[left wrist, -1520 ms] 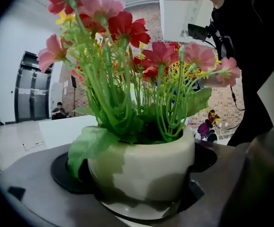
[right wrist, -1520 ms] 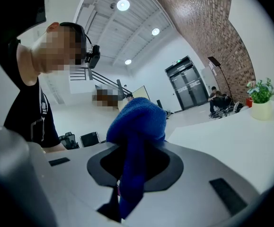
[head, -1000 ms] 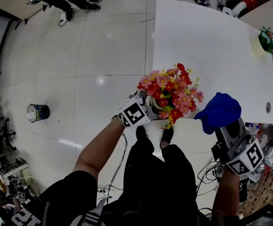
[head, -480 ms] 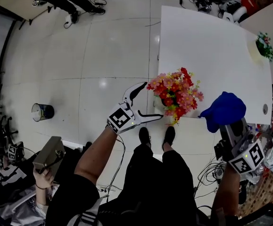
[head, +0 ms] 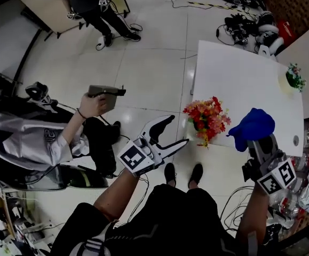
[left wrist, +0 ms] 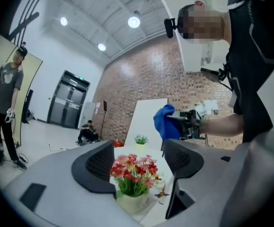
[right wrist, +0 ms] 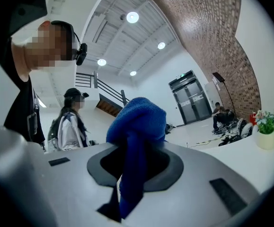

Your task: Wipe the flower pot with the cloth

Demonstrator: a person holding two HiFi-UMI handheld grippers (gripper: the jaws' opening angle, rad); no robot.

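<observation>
The flower pot [head: 201, 125], pale and packed with red and pink flowers [head: 207, 115], stands at the near corner of the white table [head: 239, 73]. My left gripper [head: 174, 133] hangs open in the air to the left of the pot, well clear of it. Its jaws have just been closing and nothing is between them. In the left gripper view the pot [left wrist: 134, 203] shows beyond the left gripper [left wrist: 137, 161]. The blue cloth [head: 253, 125] is bunched in my right gripper [head: 256, 141], which is shut on it to the right of the flowers. In the right gripper view the cloth [right wrist: 136, 126] fills that gripper [right wrist: 134, 167].
A person in a dark and white jacket [head: 31, 137] crouches at the left and holds up a device [head: 105, 94]. Another person [head: 93, 1] stands by a wooden table at the top. A second small flower pot [head: 291, 79] sits on the table's far right. Cables and gear [head: 245, 20] lie beyond the table.
My left gripper has let go of the pot and drawn back to the left and upward. The right gripper has risen with the cloth. A person has come into view at the left.
</observation>
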